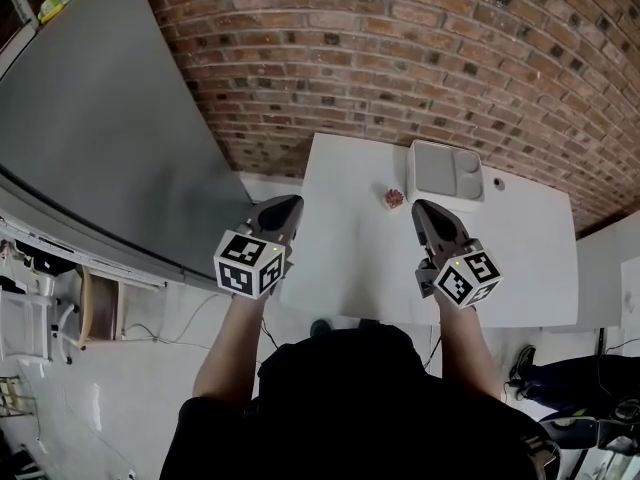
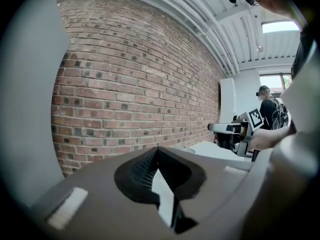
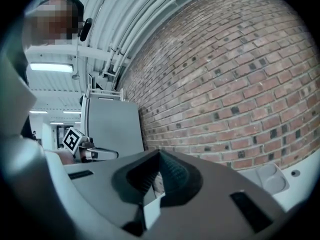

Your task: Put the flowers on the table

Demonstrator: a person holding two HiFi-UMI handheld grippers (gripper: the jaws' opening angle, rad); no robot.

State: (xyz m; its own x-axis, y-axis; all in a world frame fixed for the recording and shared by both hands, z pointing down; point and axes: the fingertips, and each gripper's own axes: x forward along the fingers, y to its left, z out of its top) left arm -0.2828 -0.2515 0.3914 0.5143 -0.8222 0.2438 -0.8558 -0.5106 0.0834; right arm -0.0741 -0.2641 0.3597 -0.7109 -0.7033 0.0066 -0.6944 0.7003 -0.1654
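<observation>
While a red brick wall (image 1: 400, 48) closes off the far side of the room, a tall grey panel (image 1: 100, 138) leans across the left, with pale floor (image 1: 180, 318) below it. Against the wall stands a white worktop (image 1: 350, 248), plain and mostly bare. At its far edge sits a light grey tray (image 1: 445, 173) with one large compartment and a smaller one to the right; it also shows low at the right of the right gripper view (image 3: 272, 179).

Both arms reach forward. The left tongs (image 1: 288, 205) hang over the worktop's left edge, and the right tongs (image 1: 424, 208) are above the worktop near the tray. In its own view each pair is clenched tip to tip with nothing between the jaws: left (image 2: 158, 149), right (image 3: 159, 154).

Smallest of all, the flowers (image 1: 394, 198) lie on the worktop just left of the tray, between the two tongs and beyond their tips. They show as a compact pinkish-red cluster, too small to tell a long axis or which way it points.
</observation>
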